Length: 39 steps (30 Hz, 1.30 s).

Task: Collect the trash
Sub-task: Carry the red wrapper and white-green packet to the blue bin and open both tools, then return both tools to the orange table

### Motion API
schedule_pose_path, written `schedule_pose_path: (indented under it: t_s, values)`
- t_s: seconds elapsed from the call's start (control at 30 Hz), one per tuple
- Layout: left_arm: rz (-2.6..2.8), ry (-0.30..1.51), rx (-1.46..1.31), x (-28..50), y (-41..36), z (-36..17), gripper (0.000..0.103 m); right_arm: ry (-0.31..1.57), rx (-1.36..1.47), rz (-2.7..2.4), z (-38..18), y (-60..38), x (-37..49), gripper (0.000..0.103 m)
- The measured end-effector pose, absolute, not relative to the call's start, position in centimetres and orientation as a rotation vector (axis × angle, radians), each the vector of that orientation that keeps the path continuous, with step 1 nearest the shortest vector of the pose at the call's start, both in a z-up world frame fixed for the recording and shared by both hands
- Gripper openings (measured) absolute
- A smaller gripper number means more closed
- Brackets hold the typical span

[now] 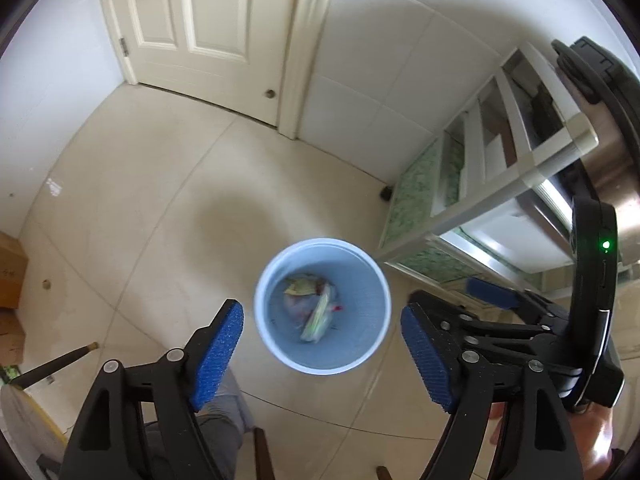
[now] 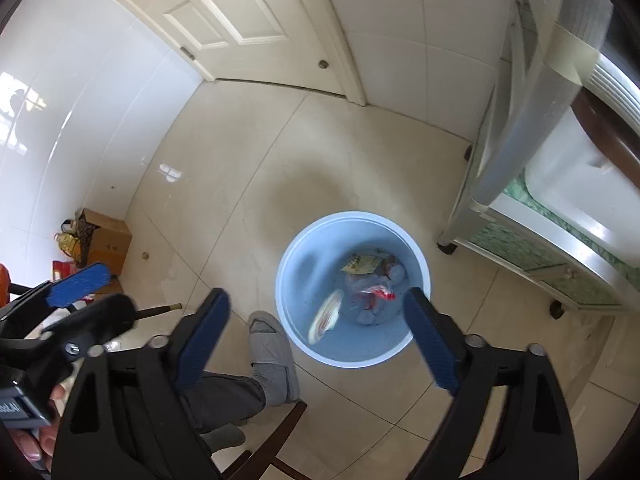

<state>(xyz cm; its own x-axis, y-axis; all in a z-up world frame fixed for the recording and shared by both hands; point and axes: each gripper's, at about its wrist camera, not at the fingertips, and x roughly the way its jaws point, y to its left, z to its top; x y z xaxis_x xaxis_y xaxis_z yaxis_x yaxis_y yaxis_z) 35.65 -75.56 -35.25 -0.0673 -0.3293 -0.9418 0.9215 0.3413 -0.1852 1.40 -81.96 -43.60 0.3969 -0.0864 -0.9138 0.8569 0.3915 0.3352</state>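
My left gripper (image 1: 322, 344) points down with its jaws wide apart and nothing between the 2 blue pads (image 1: 218, 354). My right gripper (image 2: 316, 344) also has its jaws wide apart and holds nothing; in its view the left one shows at the left edge. Below them I see a gray slipper (image 2: 274, 354) on a foot and the dark frame of a chair (image 2: 276, 436). Just past the slipper stands the blue bin (image 2: 292, 248) on the tile floor (image 2: 240, 160). The trash (image 2: 370, 294) lies inside it: a white wrapper, crumpled plastic with red, a yellow packet. To the right of the bin is a cart (image 2: 520, 248). Farther left is a box (image 2: 110, 246), and at the far wall a door (image 2: 228, 20).
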Motion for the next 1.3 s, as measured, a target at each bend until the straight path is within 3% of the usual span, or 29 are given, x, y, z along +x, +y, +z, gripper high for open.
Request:
schedule_pose_path:
  t_s: [0.13, 0.53, 0.83, 1.3]
  values:
    - [-1.103, 1.163, 0.617, 35.1, -72.9, -32.8, 0.086, 0.959, 0.983, -0.774, -42.8, -81.2, 1.2, 0.103]
    - [-1.006, 0.998, 0.487, 34.8, -61.5, -22.3, 0.087, 0.843, 0.864, -0.741, -33.9, -76.0, 3.9, 0.103]
    - [-0.907, 0.824, 0.323, 35.6, -48.3, -13.8, 0.095, 0.705, 0.680, -0.618, -23.3, -69.2, 9.6, 0.103]
    - [-0.617, 0.645, 0.108, 35.5, -25.5, -6.5, 0.101, 0.565, 0.448, -0.294, -11.6, -55.0, 20.3, 0.103]
